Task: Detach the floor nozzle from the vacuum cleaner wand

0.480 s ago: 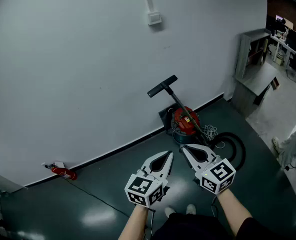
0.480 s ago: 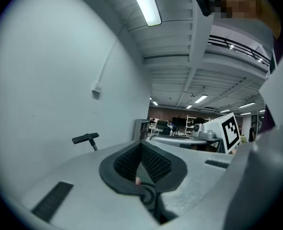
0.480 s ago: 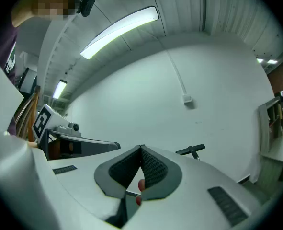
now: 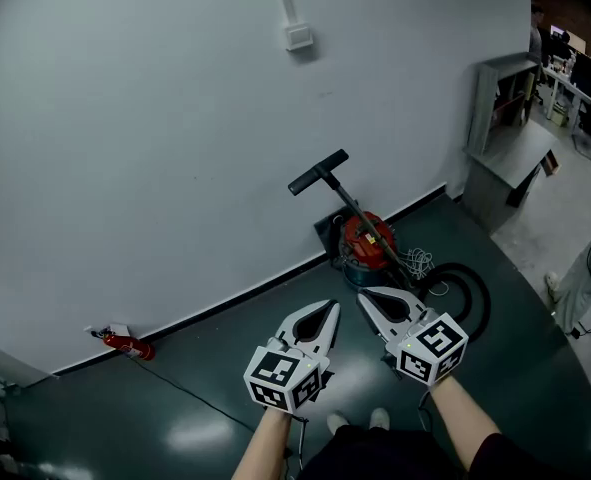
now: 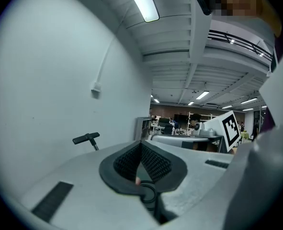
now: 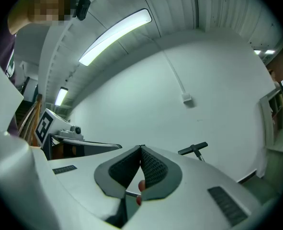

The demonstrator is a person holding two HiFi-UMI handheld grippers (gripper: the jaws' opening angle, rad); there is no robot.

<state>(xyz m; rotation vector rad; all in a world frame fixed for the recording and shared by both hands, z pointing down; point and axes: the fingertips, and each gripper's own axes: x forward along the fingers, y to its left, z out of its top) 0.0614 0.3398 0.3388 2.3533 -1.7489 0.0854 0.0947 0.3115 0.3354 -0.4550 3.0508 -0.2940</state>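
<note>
A red canister vacuum (image 4: 369, 243) stands on the dark floor against the white wall. Its wand (image 4: 351, 206) leans up the wall, topped by the black floor nozzle (image 4: 318, 172). The nozzle also shows small in the left gripper view (image 5: 86, 138) and in the right gripper view (image 6: 193, 149). A black hose (image 4: 465, 288) loops on the floor to the right of the canister. My left gripper (image 4: 329, 311) and right gripper (image 4: 364, 296) are both shut and empty, held side by side in front of me, well short of the vacuum. In each gripper view the jaws meet at the tip.
A red fire extinguisher (image 4: 127, 344) lies at the wall's foot on the left. A white cord (image 4: 417, 262) lies tangled beside the canister. A grey cabinet (image 4: 505, 148) stands at the right, with an office area and a person (image 4: 587, 278) beyond it. A socket box (image 4: 298, 37) hangs on the wall.
Both grippers have shifted slightly left and down in the head view. The vacuum has not moved.
</note>
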